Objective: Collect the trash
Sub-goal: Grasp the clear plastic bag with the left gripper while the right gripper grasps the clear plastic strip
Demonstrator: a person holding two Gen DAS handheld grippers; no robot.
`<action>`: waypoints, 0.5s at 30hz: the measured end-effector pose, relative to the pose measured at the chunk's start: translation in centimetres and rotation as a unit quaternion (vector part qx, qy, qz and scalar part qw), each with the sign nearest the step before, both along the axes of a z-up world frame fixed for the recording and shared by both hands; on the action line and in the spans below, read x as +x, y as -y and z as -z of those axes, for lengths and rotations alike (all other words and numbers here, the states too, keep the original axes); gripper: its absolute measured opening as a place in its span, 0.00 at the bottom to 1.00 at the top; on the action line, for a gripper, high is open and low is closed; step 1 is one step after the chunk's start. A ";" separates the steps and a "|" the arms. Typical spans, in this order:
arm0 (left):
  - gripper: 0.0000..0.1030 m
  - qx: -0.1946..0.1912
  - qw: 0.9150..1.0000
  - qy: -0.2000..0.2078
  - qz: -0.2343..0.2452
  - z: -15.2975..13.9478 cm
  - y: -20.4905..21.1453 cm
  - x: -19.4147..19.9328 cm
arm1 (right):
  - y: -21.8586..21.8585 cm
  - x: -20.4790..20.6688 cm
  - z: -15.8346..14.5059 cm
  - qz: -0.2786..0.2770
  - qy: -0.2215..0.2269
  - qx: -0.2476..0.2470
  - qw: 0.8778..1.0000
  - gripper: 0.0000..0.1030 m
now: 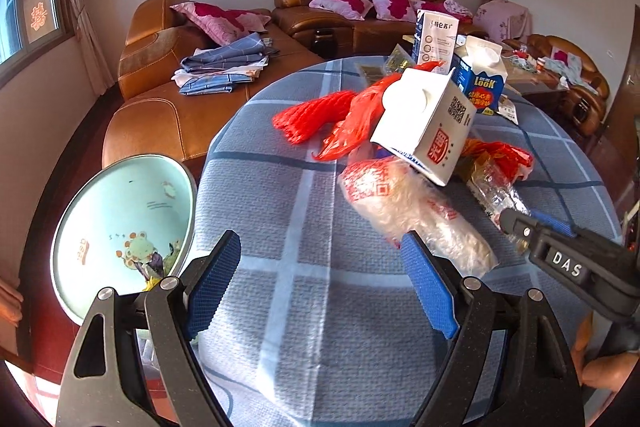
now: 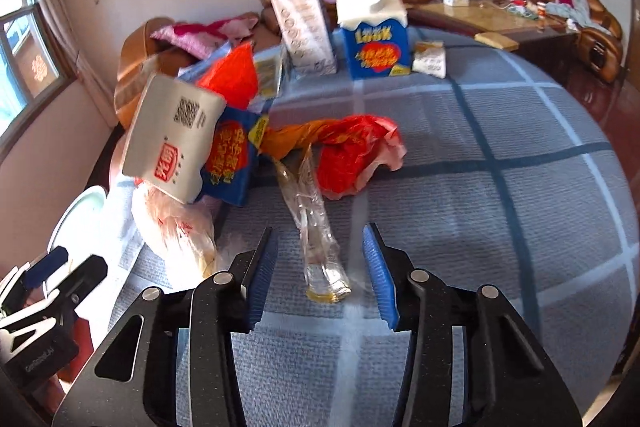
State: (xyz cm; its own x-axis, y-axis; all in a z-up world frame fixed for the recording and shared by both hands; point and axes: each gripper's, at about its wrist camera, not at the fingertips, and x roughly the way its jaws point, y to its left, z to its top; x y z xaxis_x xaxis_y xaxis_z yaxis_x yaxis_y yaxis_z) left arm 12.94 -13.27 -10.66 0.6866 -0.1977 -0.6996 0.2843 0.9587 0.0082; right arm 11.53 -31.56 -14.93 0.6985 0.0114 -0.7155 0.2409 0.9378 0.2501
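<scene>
A: Both our tongs are spread wide and hold nothing. The left tongs point(image 1: 320, 279) hang over the checked worktop point(image 1: 280, 211), and just ahead of their right finger lies a crumpled clear bag with red print point(image 1: 412, 215).

B: Beyond that bag we see the tilted white milk carton point(image 1: 428, 123), leaning on the pile, with red netting point(image 1: 312, 115) to its left. Off the left finger, past the worktop edge, sits the pale green bin point(image 1: 120, 227).

A: The right tongs point(image 2: 320, 267) straddle a clear plastic wrapper point(image 2: 316, 231) that lies flat between the fingers, touching neither. Farther ahead is a red plastic bag point(image 2: 352, 155); far beyond it stand a blue Look carton point(image 2: 376, 35) and a tall white carton point(image 2: 304, 27).
</scene>
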 end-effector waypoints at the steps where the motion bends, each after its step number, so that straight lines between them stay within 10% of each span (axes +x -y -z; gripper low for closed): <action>1: 0.78 -0.001 1.000 -0.001 -0.001 0.0 0.3 0.1 | 0.2 0.1 0.2 -0.004 -0.003 0.009 1.000 0.19; 15: 0.78 -0.028 0.999 -0.015 -0.009 1.0 4.9 0.6 | 0.8 -6.1 -1.8 0.026 0.074 0.003 0.997 0.11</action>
